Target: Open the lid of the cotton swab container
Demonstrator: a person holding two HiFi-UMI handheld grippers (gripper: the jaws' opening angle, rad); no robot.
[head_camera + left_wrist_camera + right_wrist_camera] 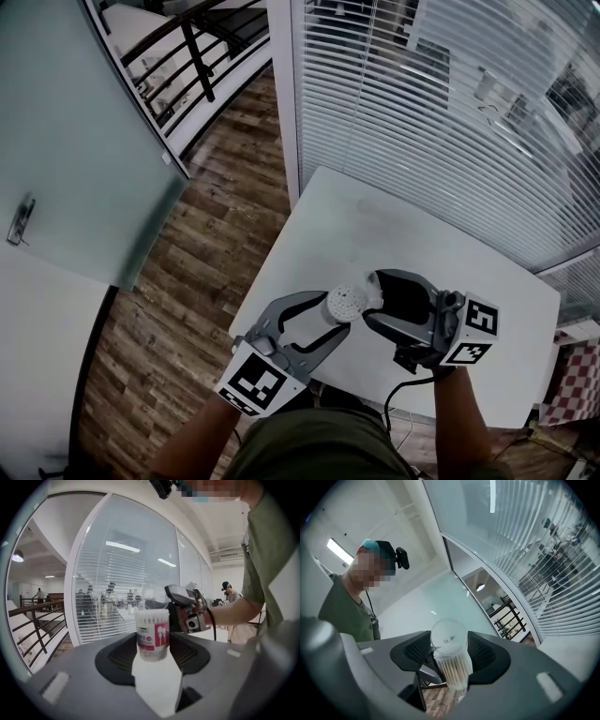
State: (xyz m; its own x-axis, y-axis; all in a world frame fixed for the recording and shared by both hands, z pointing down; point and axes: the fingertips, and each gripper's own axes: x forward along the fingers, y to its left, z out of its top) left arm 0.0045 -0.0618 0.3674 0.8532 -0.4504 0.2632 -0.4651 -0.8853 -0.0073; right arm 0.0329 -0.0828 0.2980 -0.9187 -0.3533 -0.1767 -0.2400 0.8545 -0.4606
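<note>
Just above the near edge of the white table (375,225), the cotton swab container (346,303) hung in the air between two hand-held grippers. The left gripper (334,315) came in from the table's near left corner and was clenched on the container's body: in the left gripper view both dark pads pressed its sides, and the container stood upright with its pink and white label (153,634) facing the camera. The right gripper (372,298) met it from the other side, also over the table's near edge. In the right gripper view its jaws sat tight against either side of the clear round lid (449,637), grasping it. Below the lid the packed swabs (452,667) showed through the clear wall. The lid's face was turned toward that camera, but I could not tell whether it had parted from the rim. Each gripper carried its marker cube, the left (255,380) off the table's near edge and the right (473,330) over the tabletop. White blinds (422,94) ran along the table's far side, and wood flooring (187,281) lay to its left.
</note>
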